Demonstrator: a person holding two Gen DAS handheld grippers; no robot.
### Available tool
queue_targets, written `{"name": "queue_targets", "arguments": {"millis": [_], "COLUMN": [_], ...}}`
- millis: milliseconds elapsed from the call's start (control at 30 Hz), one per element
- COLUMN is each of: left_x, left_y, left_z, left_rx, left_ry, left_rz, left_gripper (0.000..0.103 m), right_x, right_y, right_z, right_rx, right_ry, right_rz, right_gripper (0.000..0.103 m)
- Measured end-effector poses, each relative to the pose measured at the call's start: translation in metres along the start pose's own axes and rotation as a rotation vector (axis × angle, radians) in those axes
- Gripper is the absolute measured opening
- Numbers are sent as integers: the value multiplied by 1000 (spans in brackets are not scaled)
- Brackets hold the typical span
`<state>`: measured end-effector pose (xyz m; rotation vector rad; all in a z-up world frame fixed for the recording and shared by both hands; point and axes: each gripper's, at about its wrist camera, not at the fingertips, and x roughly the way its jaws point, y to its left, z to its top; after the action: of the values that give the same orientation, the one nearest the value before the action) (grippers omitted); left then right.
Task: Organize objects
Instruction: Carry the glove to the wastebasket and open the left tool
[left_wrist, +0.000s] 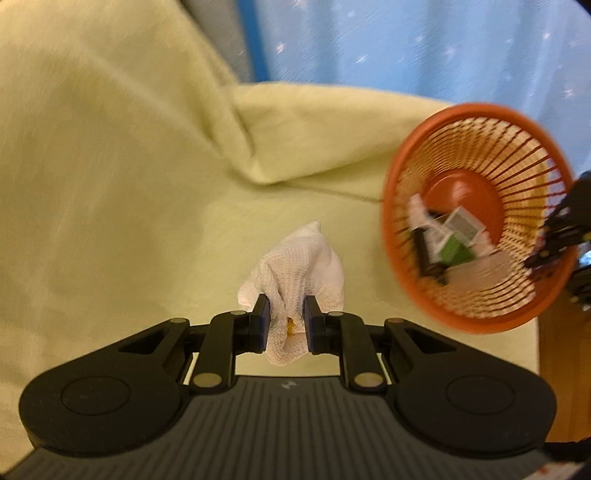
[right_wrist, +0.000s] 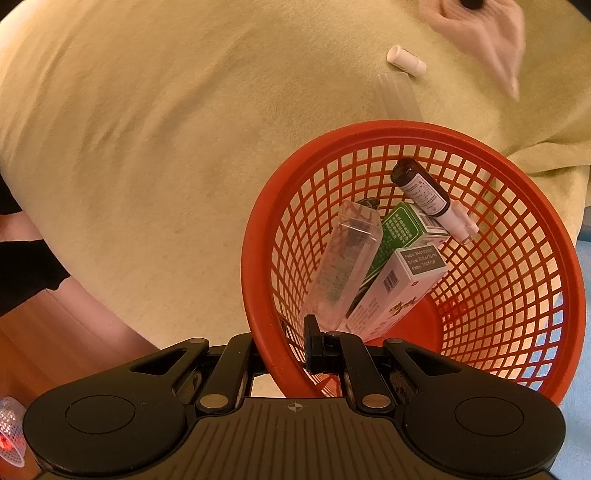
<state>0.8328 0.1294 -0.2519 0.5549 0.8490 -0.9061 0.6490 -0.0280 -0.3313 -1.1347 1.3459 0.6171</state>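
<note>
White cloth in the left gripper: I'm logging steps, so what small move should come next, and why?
Probably carry the white cloth right, over the red basket: the left gripper grips it, and the right gripper holds the basket's rim.

A pale yellow-green blanket (left_wrist: 110, 166) spreads under and ahead of the left jaws, rising in a thick fold (left_wrist: 258, 147) ahead of them. Beyond the fold hangs a light blue curtain (left_wrist: 424, 44) with small white specks, ahead and to the right of the jaws. A strip of orange-brown wooden floor (left_wrist: 557, 369) shows at the far right. In the right wrist view the same blanket fills the space ahead, with wooden floor (right_wrist: 55, 343) low to the left of the jaws.
</note>
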Motion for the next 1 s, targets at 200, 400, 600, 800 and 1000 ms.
{"name": "queue_targets", "arguments": {"millis": [200,400,600,800,1000], "left_x": [-17,-17,-12,-1,18], "left_y": [-33,-55,-69,-86,-98], "left_z": [21,37,46,59,76], "left_rx": [65,92,126,194,163], "left_ry": [-48,-74,-81,-91,-140], "left_rz": [-72,-148,-198,-252,-297], "left_gripper": [15,15,15,15,30], "right_x": [1,1,1,1,2], "right_y": [0,0,1,1,-1], "right_z": [0,-1,-2,-1,-2], "right_rx": [6,12,14,19,22], "right_ry": [-6,-10,-10,-14,-19], "right_rz": [-1,-3,-2,-1,-2], "right_gripper": [5,5,5,5,5]}}
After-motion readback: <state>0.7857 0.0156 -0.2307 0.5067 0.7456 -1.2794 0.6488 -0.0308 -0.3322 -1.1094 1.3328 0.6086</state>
